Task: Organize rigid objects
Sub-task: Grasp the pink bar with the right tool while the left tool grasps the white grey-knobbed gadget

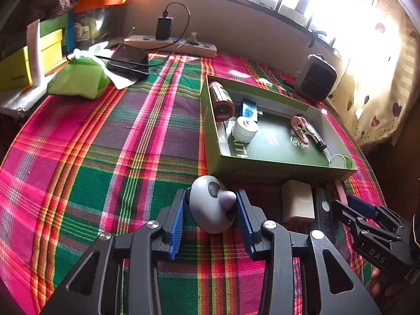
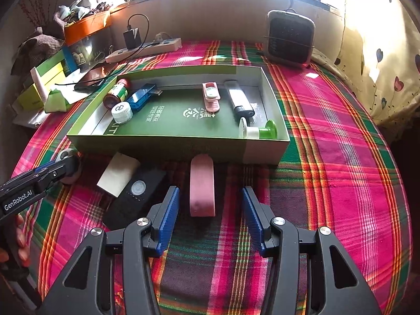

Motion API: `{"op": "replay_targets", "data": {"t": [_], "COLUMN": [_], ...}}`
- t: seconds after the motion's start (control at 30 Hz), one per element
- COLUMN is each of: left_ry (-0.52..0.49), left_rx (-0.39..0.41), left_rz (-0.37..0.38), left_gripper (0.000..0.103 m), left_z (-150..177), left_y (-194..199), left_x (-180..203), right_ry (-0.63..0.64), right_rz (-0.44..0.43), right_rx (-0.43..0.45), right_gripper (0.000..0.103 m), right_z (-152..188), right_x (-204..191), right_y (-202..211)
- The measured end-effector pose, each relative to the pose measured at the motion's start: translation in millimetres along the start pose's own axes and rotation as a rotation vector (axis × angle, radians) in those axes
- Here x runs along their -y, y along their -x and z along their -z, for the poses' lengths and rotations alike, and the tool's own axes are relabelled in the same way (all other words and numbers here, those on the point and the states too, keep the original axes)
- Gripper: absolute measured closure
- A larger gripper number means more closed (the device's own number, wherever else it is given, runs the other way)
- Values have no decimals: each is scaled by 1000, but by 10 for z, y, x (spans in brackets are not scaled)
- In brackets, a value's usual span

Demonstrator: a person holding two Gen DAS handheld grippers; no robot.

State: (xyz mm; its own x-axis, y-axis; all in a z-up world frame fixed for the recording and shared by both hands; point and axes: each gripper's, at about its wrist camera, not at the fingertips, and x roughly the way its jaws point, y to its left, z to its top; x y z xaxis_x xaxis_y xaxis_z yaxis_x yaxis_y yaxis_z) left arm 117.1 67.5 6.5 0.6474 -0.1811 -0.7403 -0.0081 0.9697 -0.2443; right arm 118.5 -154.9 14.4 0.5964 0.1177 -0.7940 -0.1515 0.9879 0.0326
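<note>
Grey rounded gadget (image 1: 212, 204) on the plaid table, before the green box (image 1: 210, 131): left gripper (image 1: 212, 210) jaws flank it, seemingly touching. Right gripper (image 2: 210, 210) jaws gape around the pink case (image 2: 202, 186). Close squarely, lift level.

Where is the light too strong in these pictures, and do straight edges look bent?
Left wrist view: the window is blown out white and washes over the curtain. Right wrist view: glare is milder, at the upper right; the green box rim and the plaid cloth stripes curve from fisheye distortion.
</note>
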Motion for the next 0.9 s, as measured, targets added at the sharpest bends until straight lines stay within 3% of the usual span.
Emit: {"op": "replay_targets", "data": {"t": [0.43, 0.5, 0.8, 0.9], "left_ry": [-12, -14, -24, -24], "left_rx": [0, 0, 4, 5], "left_rz": [-2, 0, -21, -23], "left_gripper": [66, 66, 69, 71], "left_z": [0, 1, 5, 9], "left_y": [2, 1, -3, -4], "left_x": [10, 10, 39, 46], "right_ry": [4, 1, -6, -5], "right_rz": [-18, -20, -62, -69], "right_rx": [6, 8, 11, 11], "right_gripper": [55, 63, 84, 84], "right_z": [-3, 2, 7, 8], "right_x": [65, 83, 111, 110], "right_y": [-31, -24, -12, -12]}}
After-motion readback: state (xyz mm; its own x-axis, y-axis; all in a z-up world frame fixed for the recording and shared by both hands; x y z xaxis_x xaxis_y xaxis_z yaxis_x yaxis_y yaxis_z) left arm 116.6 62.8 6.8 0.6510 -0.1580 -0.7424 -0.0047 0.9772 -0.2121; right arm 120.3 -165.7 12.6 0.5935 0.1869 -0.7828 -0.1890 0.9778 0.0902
